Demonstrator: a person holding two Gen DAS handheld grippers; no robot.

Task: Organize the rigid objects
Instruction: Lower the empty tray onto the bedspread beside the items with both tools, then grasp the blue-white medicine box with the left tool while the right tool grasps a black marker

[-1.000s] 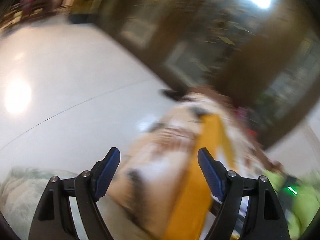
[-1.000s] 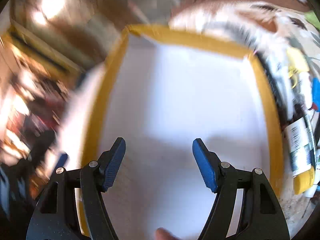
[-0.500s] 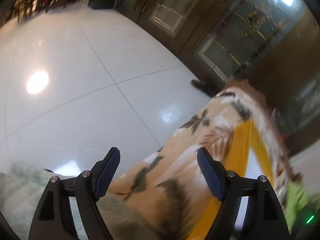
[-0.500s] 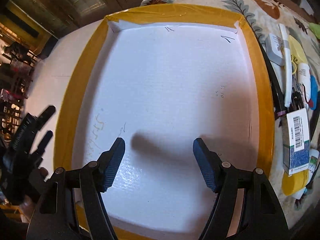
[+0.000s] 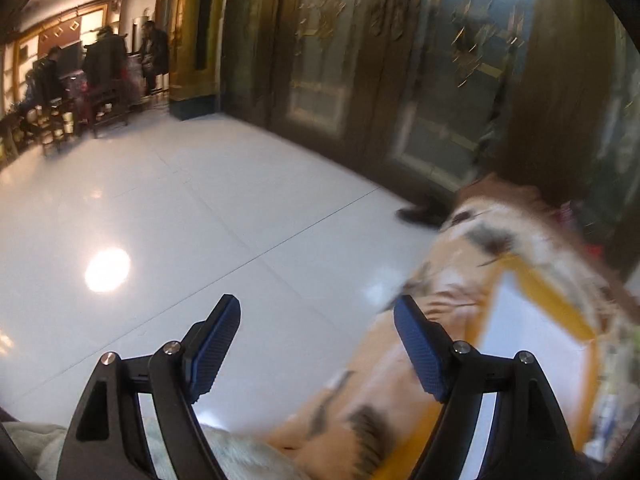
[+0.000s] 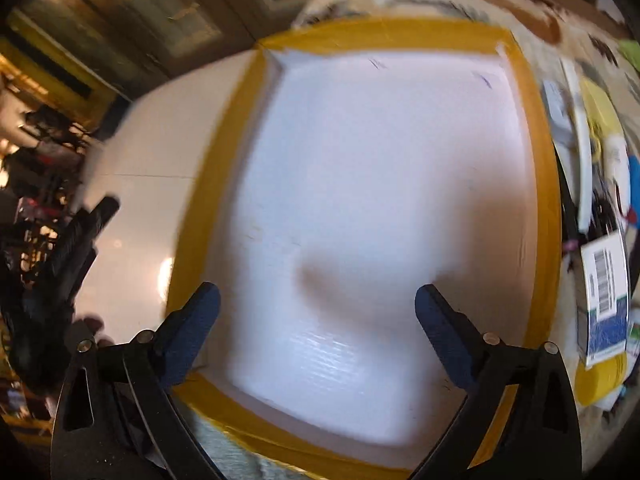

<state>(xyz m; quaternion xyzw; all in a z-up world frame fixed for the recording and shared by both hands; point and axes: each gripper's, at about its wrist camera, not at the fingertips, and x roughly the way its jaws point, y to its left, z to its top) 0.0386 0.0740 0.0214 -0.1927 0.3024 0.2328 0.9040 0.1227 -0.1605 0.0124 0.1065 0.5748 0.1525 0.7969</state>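
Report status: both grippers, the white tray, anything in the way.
Right gripper open, jaws just widened, nothing between them, over the white tray. Left gripper open, empty, beside the table. Tray bare; loose items piled along its right.

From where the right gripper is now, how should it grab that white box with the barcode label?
Take the white barcode box across its narrow width, coming from above. It lies flat on the patterned cloth, long side along the tray's yellow rim. The right gripper is open with nothing between its fingers; clutter crowds the box's ends.
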